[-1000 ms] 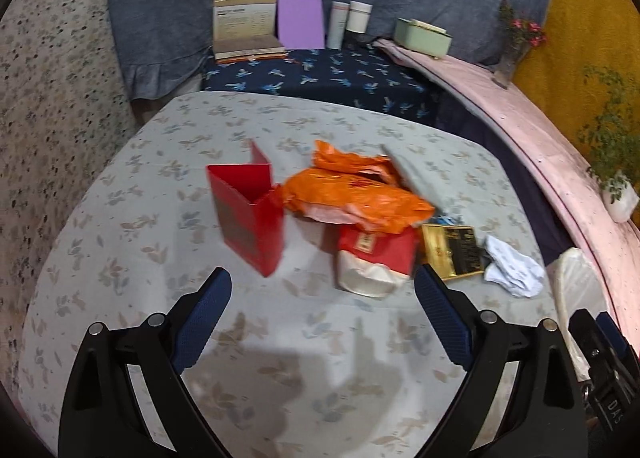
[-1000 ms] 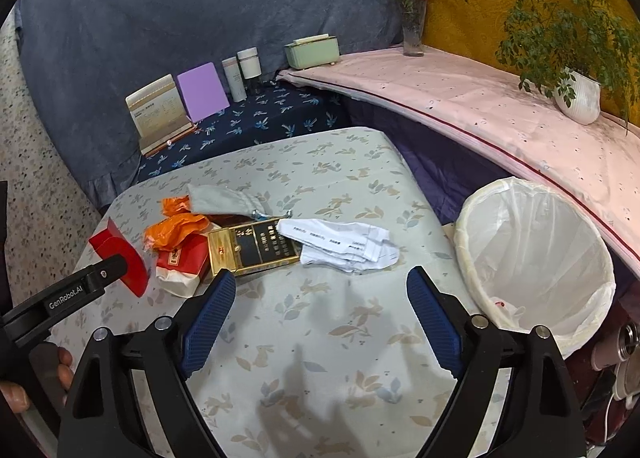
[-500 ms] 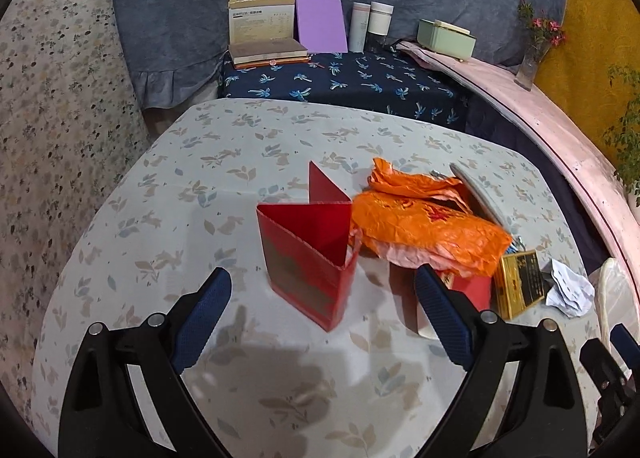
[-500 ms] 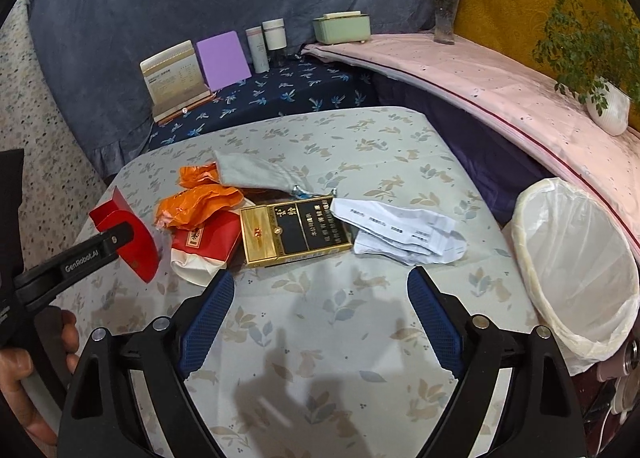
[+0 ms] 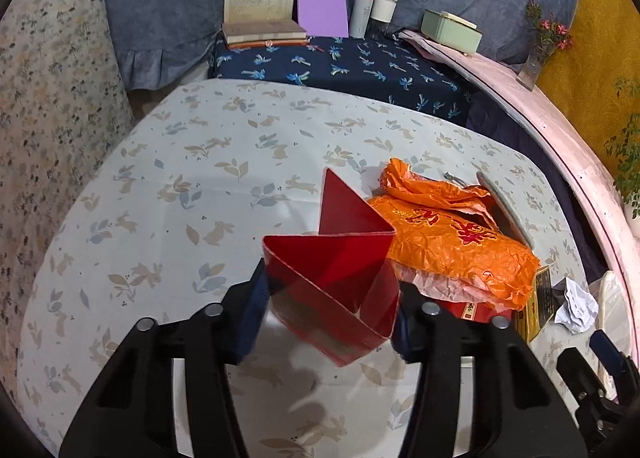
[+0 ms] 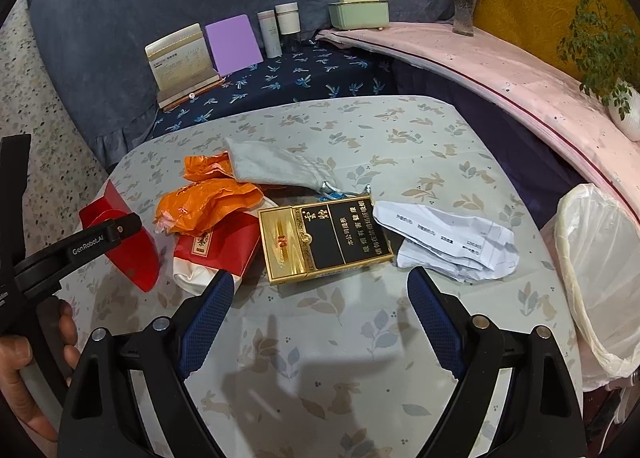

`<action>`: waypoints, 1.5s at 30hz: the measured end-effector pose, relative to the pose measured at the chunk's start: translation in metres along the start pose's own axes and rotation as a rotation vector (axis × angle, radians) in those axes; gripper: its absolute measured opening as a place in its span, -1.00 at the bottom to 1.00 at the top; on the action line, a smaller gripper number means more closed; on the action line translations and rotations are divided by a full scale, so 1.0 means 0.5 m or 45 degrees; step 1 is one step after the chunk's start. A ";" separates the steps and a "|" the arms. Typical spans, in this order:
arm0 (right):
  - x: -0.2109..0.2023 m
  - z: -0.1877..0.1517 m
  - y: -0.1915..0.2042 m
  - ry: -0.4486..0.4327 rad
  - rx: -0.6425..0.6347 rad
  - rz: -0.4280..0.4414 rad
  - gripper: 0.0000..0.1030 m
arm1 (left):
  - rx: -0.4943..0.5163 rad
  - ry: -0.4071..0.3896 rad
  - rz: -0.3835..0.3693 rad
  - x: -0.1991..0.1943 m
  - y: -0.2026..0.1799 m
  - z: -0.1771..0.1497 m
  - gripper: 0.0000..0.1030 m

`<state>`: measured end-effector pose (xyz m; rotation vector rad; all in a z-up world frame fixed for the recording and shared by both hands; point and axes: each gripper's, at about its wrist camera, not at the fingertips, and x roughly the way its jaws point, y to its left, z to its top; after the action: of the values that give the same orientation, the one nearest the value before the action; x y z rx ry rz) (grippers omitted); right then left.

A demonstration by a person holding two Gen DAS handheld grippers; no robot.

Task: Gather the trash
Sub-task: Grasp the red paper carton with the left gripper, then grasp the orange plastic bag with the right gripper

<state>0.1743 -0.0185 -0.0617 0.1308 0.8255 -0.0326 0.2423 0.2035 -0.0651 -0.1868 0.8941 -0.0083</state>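
Observation:
My left gripper [image 5: 328, 314] has its fingers closed against both sides of an open red paper box [image 5: 332, 294], which stands on the table; the box also shows in the right wrist view [image 6: 128, 246]. An orange plastic bag [image 5: 452, 242] lies right of it over a red-and-white pack [image 6: 216, 254]. My right gripper [image 6: 320, 318] is open and empty, just short of a gold-and-black cigarette carton [image 6: 324, 242]. Crumpled white paper [image 6: 448, 242] lies to the carton's right. A white-lined trash bin [image 6: 592, 282] stands off the table's right edge.
A grey cloth pouch [image 6: 276, 165] lies behind the carton. The table [image 6: 320, 378] has a leaf-print cloth. Behind it, a navy bench holds books [image 5: 260, 17], a purple card, two cups and a green box [image 6: 360, 13]. A pink ledge carries a vase and a potted plant.
My left gripper moved forward and closed its fingers onto the red box. My right gripper moved nearer the gold carton and stayed open.

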 end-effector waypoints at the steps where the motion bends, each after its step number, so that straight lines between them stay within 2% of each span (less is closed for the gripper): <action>1: 0.003 0.001 0.002 0.002 -0.003 0.000 0.64 | -0.008 -0.004 -0.001 -0.002 0.002 0.000 -0.06; 7: 0.010 0.007 0.013 0.007 -0.003 0.024 0.64 | 0.000 -0.037 0.004 -0.025 -0.001 -0.004 -0.06; 17: 0.023 0.050 0.060 0.004 -0.007 0.141 0.61 | -0.030 -0.035 -0.011 -0.055 0.011 -0.008 -0.06; 20: 0.039 0.063 0.079 0.027 -0.005 0.185 0.46 | -0.033 -0.042 0.003 -0.062 0.020 -0.007 -0.06; 23: 0.060 0.073 0.096 0.056 0.001 0.221 0.22 | -0.042 -0.044 0.021 -0.067 0.033 -0.008 -0.06; 29: 0.096 0.072 0.125 0.115 0.003 0.287 -0.42 | -0.063 -0.039 0.027 -0.071 0.053 -0.010 -0.06; 30: 0.100 0.072 0.128 0.121 0.004 0.299 -0.62 | -0.063 -0.039 0.028 -0.072 0.054 -0.010 -0.06; 31: 0.103 0.072 0.132 0.124 0.004 0.311 -0.69 | -0.063 -0.039 0.028 -0.073 0.054 -0.011 -0.06; 37: 0.076 0.073 0.149 0.067 -0.047 0.327 -0.79 | -0.059 -0.045 0.019 -0.082 0.049 -0.012 -0.06; 45: -0.011 0.098 0.131 -0.073 -0.058 0.321 -0.81 | -0.018 -0.094 -0.019 -0.134 0.001 -0.013 -0.06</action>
<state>0.2117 0.0401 -0.0181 0.1890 0.7473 0.2189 0.1953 0.2088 -0.0175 -0.2056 0.8194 -0.0092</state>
